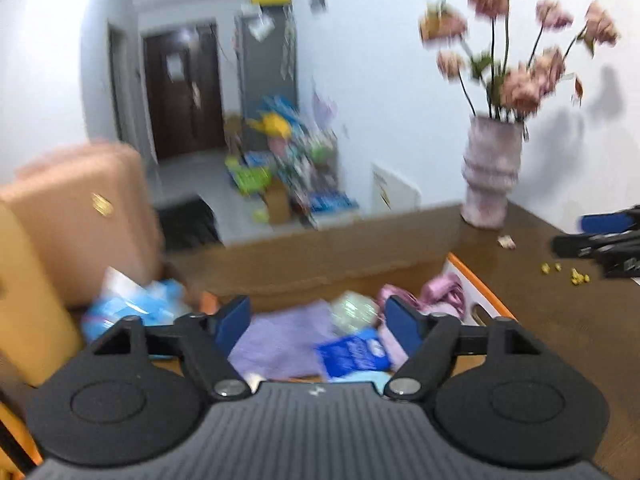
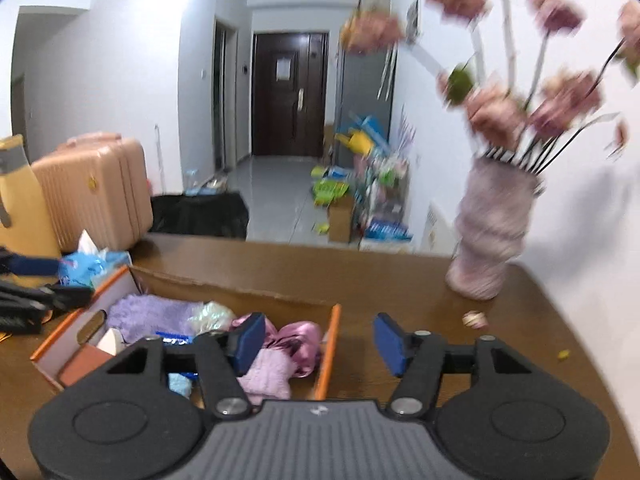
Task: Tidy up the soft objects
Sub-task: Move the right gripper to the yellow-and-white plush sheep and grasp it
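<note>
In the left wrist view, the left gripper (image 1: pixel 318 322) is seen with its jaws spread wide and nothing between the blue pads (image 1: pixel 234 320); it is held above the cardboard box (image 1: pixel 486 300), which stands on the brown table (image 1: pixel 560 340). Inside the box, a purple towel (image 1: pixel 280 340), a pale green bundle (image 1: pixel 354 312), a blue packet (image 1: pixel 354 354) and a pink satin item (image 1: pixel 442 292) are visible. The frame is blurred, so the contents are identified only tentatively. The right gripper (image 1: pixel 600 246) is seen at the right edge, and a ribbed vase (image 1: pixel 490 176) of flowers stands on the table behind the box. In the right wrist view, the right gripper (image 2: pixel 320 340) is likewise shown spread and empty, positioned over the orange-edged right wall of the box (image 2: pixel 328 352). The purple towel (image 2: pixel 152 316), the pink satin item (image 2: pixel 298 340) and a pink fluffy cloth (image 2: pixel 268 376) are seen lying loosely in the box, none of them held. The left gripper (image 2: pixel 44 296) appears at the left edge, beside a blue tissue pack (image 2: pixel 94 266). The vase (image 2: pixel 490 240) stands close to the right of the working area. A risk is judged to exist that a wide sweep of the right gripper toward the box would strike the vase and tip it. A second risk is that a jaw closed near the box wall would catch the cardboard instead of a cloth and drag the box.
</note>
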### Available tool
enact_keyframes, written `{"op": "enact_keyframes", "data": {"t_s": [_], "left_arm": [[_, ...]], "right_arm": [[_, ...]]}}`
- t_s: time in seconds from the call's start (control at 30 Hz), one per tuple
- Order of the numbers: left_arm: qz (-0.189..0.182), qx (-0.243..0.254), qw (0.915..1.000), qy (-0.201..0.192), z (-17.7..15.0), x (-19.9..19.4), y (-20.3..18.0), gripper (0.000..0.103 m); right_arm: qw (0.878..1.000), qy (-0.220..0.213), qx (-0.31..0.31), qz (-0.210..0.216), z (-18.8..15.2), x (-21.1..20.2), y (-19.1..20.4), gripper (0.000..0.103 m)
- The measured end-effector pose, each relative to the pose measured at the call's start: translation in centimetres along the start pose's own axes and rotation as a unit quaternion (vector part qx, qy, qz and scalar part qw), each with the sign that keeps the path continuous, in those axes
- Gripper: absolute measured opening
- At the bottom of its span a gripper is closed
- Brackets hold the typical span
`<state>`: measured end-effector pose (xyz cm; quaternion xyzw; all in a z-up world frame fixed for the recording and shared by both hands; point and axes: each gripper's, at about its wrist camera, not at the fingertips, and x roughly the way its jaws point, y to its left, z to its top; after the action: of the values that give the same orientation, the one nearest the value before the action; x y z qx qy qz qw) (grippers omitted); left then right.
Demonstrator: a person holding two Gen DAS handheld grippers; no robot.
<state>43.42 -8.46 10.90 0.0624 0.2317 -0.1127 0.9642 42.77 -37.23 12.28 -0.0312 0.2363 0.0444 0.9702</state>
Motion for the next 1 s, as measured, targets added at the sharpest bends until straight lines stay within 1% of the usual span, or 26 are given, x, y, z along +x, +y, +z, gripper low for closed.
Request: {"op": "enact_keyframes", "data": {"t_s": [0.03, 0.07, 0.13, 0.23, 0.3, 0.37, 0.43, 0.5, 0.6, 0.63, 0.67, 0.73, 0.77, 0.8, 0.87, 0.9, 0.93, 1.0], "left_arm": [[0.009, 0.001, 0.9998, -0.016, 0.0, -1.5, 0.4, 0.085], [0.017, 0.002, 0.9995, -0.028, 0.0, -2.9, 0.6, 0.085], [0.027, 0.001, 0.9989, -0.039, 0.0, -5.0, 0.9, 0.085], [0.03, -0.004, 0.9982, -0.052, -0.1, -7.6, 1.0, 0.085], [0.033, 0.0, 0.9975, -0.062, -0.5, -9.1, 0.9, 0.087], [0.035, 0.001, 0.9969, -0.071, -1.5, -10.8, 0.9, 0.089], [0.039, -0.015, 0.9961, -0.078, -3.6, -12.6, 0.9, 0.091], [0.039, -0.026, 0.9953, -0.085, -6.6, -14.6, 1.0, 0.091], [0.049, -0.023, 0.9932, -0.103, -11.4, -17.4, 0.1, 0.091], [0.052, -0.029, 0.9925, -0.107, -12.8, -18.2, -0.1, 0.093], [0.048, -0.039, 0.9921, -0.109, -14.4, -19.2, -0.3, 0.095], [0.033, -0.056, 0.9925, -0.104, -17.0, -20.5, -0.1, 0.096], [0.024, -0.06, 0.9939, -0.09, -18.3, -20.9, 0.0, 0.096], [0.02, -0.06, 0.995, -0.077, -19.3, -21.2, 0.0, 0.097], [0.02, -0.069, 0.9959, -0.055, -20.8, -21.3, 0.0, 0.097], [0.014, -0.065, 0.9968, -0.045, -21.2, -21.3, -0.1, 0.097], [0.009, -0.06, 0.9974, -0.04, -21.5, -21.2, -0.3, 0.097], [0.009, -0.052, 0.9978, -0.04, -21.4, -20.9, -0.8, 0.097]], "right_arm": [[1.0, -0.013, 0.0, -0.003, 0.1, -1.7, -0.1, 0.069], [1.0, -0.023, 0.0, -0.004, 0.2, -2.9, 0.0, 0.073], [0.999, -0.039, -0.001, -0.003, 0.4, -5.0, 0.3, 0.074], [0.999, -0.052, -0.007, 0.005, 0.4, -7.5, 1.2, 0.074], [0.998, -0.064, -0.012, 0.006, 0.3, -8.9, 1.9, 0.076], [0.997, -0.081, -0.01, 0.007, -0.5, -10.6, 2.6, 0.079], [0.994, -0.106, -0.008, 0.007, -2.4, -13.0, 3.4, 0.08], [0.992, -0.128, -0.008, 0.014, -5.0, -15.0, 4.1, 0.083], [0.988, -0.151, -0.013, 0.017, -10.3, -17.8, 5.6, 0.086], [0.988, -0.155, -0.017, 0.016, -12.3, -18.5, 6.3, 0.087], [0.987, -0.158, -0.021, 0.016, -14.1, -19.2, 6.8, 0.087], [0.988, -0.155, -0.016, 0.016, -17.9, -20.5, 7.8, 0.088], [0.989, -0.147, -0.01, 0.013, -19.7, -20.9, 8.1, 0.088], [0.991, -0.132, 0.001, 0.008, -21.3, -21.2, 8.4, 0.088], [0.995, -0.093, 0.029, 0.015, -24.0, -21.6, 8.6, 0.089], [0.996, -0.067, 0.046, 0.023, -24.9, -21.3, 8.4, 0.089], [0.997, -0.052, 0.052, 0.028, -25.5, -21.1, 8.3, 0.088], [0.998, -0.047, 0.043, 0.014, -26.0, -20.8, 8.4, 0.088]]}}
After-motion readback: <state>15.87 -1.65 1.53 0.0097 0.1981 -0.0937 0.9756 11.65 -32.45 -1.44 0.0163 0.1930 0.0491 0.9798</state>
